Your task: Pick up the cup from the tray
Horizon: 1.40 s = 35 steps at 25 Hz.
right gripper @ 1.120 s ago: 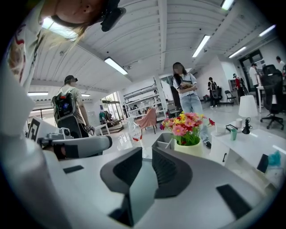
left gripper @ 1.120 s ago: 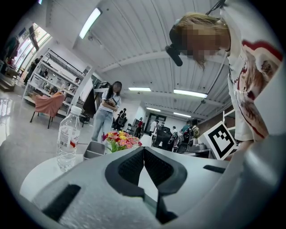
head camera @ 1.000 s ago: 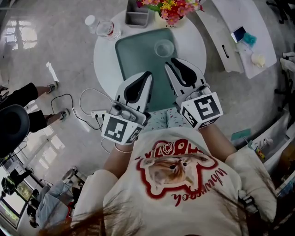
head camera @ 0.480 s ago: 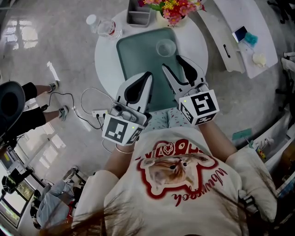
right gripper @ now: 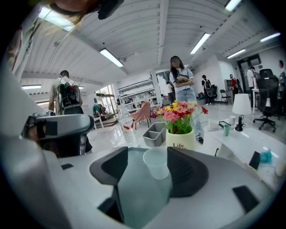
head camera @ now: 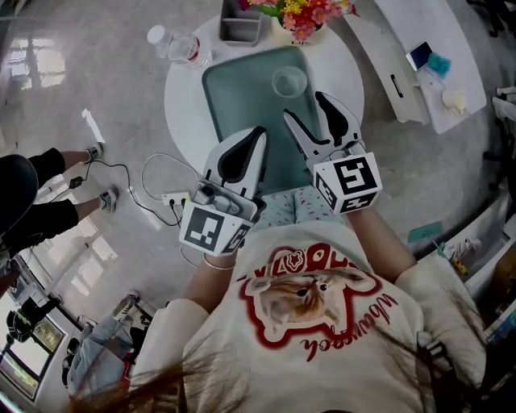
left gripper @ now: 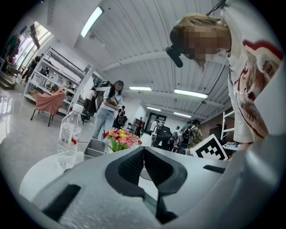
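A clear plastic cup [head camera: 289, 82] stands upright at the far right of the green tray [head camera: 238, 97] on a round white table [head camera: 181, 109]. My right gripper [head camera: 305, 107] hovers over the tray's near right part. Its jaws are opening, and the cup is just beyond the tips, untouched. In the right gripper view the cup [right gripper: 157, 163] stands framed between the two dark pads [right gripper: 190, 172] on the tray [right gripper: 138, 192]. My left gripper [head camera: 260, 129] is shut and empty over the tray's near edge; its pads [left gripper: 134, 165] meet in the left gripper view.
At the table's far edge stand a water bottle [head camera: 181, 48], a grey divided bin [head camera: 240, 28] and a flower pot [head camera: 300, 20]. A white side table [head camera: 427, 64] is to the right. A power strip with cable [head camera: 171, 198] lies on the floor at left, near a person's legs [head camera: 48, 173].
The right gripper's jaws have spread from shut to wide apart, and it has shifted slightly right. The left gripper has stayed put. The person at left has moved away.
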Each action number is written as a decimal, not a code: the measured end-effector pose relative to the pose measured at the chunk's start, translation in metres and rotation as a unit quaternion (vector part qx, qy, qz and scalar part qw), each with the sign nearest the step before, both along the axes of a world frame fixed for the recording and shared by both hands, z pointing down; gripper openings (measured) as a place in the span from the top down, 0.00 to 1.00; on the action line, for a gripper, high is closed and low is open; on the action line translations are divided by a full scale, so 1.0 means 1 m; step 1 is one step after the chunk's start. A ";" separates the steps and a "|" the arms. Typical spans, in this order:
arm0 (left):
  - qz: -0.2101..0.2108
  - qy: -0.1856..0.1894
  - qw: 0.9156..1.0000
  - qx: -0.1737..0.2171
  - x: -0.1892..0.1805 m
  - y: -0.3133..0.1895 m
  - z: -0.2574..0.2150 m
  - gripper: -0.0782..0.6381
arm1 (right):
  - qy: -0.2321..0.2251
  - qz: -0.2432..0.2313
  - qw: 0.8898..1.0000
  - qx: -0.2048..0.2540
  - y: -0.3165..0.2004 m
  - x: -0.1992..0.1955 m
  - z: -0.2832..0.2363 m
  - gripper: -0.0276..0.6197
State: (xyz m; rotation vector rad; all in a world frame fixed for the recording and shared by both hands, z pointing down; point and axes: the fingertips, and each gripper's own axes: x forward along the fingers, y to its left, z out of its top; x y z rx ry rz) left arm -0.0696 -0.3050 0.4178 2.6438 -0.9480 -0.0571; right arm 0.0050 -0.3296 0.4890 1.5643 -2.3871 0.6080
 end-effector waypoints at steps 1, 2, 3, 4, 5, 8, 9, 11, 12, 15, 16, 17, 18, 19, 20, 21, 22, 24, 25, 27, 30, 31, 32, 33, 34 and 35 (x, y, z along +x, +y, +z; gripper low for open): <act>0.000 0.000 1.000 0.000 0.000 0.001 0.000 0.87 | 0.001 0.000 1.000 -0.001 0.000 0.000 0.001 0.57; 0.000 0.000 1.000 0.000 0.000 0.001 0.000 0.87 | 0.002 0.000 1.000 -0.003 0.000 0.000 0.003 0.56; 0.001 0.000 1.000 0.000 0.000 0.001 0.000 0.87 | 0.003 0.000 1.000 -0.004 0.001 -0.001 0.005 0.55; 0.000 0.000 1.000 -0.001 0.000 0.002 0.001 0.87 | 0.005 0.000 1.000 -0.006 0.000 -0.001 0.007 0.55; 0.000 0.000 1.000 -0.001 0.000 0.002 0.001 0.87 | 0.006 0.000 1.000 -0.008 0.000 -0.001 0.009 0.54; 0.000 -0.001 1.000 -0.002 0.000 0.004 0.001 0.87 | 0.017 -0.005 1.000 -0.013 0.000 -0.001 0.020 0.53; 0.000 -0.001 1.000 -0.002 0.000 0.005 0.001 0.87 | 0.023 -0.007 1.000 -0.016 0.000 -0.001 0.024 0.53; -0.002 -0.001 1.000 -0.003 -0.001 0.006 0.001 0.87 | 0.034 -0.011 0.999 -0.025 0.001 0.000 0.034 0.52; -0.003 -0.001 1.000 -0.003 -0.001 0.006 0.001 0.87 | 0.038 -0.012 0.999 -0.029 0.001 0.000 0.038 0.52; -0.006 0.000 1.000 -0.005 -0.003 0.007 0.002 0.87 | 0.049 -0.013 0.998 -0.040 0.001 0.001 0.048 0.51; -0.006 0.000 1.000 -0.006 -0.004 0.007 0.003 0.87 | 0.051 -0.013 0.998 -0.044 0.000 0.001 0.051 0.51; -0.007 0.000 1.000 -0.007 -0.004 0.007 0.004 0.87 | 0.054 -0.013 0.997 -0.048 0.000 0.001 0.053 0.51; -0.007 0.000 1.000 -0.008 -0.004 0.008 0.004 0.87 | 0.056 -0.013 0.997 -0.052 -0.001 0.000 0.056 0.51; -0.006 0.001 1.000 -0.009 -0.004 0.008 0.005 0.87 | 0.059 -0.014 0.997 -0.056 -0.002 0.000 0.058 0.51; -0.006 0.001 1.000 -0.009 -0.004 0.008 0.006 0.87 | 0.060 -0.014 0.996 -0.061 -0.004 -0.001 0.061 0.51; -0.006 0.001 1.000 -0.010 -0.004 0.008 0.007 0.87 | 0.062 -0.015 0.996 -0.066 -0.005 -0.002 0.064 0.51; -0.007 0.002 1.000 -0.011 -0.004 0.008 0.007 0.87 | 0.064 -0.015 0.995 -0.071 -0.008 -0.002 0.067 0.51; -0.007 0.002 1.000 -0.013 -0.005 0.009 0.008 0.87 | 0.072 -0.014 0.994 -0.085 -0.011 -0.003 0.075 0.51; -0.007 0.002 1.000 -0.013 -0.005 0.010 0.008 0.87 | 0.077 -0.013 0.993 -0.092 -0.013 -0.003 0.078 0.51; -0.007 0.003 1.000 -0.013 -0.004 0.011 0.008 0.87 | 0.085 -0.011 0.991 -0.106 -0.015 -0.002 0.085 0.51; -0.008 0.003 1.000 -0.014 -0.004 0.012 0.008 0.87 | 0.085 -0.008 0.989 -0.119 -0.018 -0.002 0.091 0.51; -0.009 0.003 1.000 -0.015 -0.004 0.012 0.008 0.87 | 0.083 -0.006 0.989 -0.122 -0.019 -0.002 0.092 0.51; -0.009 0.003 1.000 -0.015 -0.004 0.013 0.008 0.87 | 0.082 -0.004 0.989 -0.124 -0.021 -0.002 0.093 0.51; -0.010 0.003 1.000 -0.016 -0.004 0.013 0.009 0.87 | 0.081 -0.003 0.989 -0.126 -0.022 -0.002 0.094 0.51; -0.010 0.004 1.000 -0.017 -0.004 0.013 0.009 0.87 | 0.081 -0.002 0.989 -0.126 -0.024 -0.002 0.095 0.51; -0.010 0.004 1.000 -0.018 -0.004 0.013 0.010 0.87 | 0.082 -0.001 0.989 -0.126 -0.026 -0.002 0.096 0.51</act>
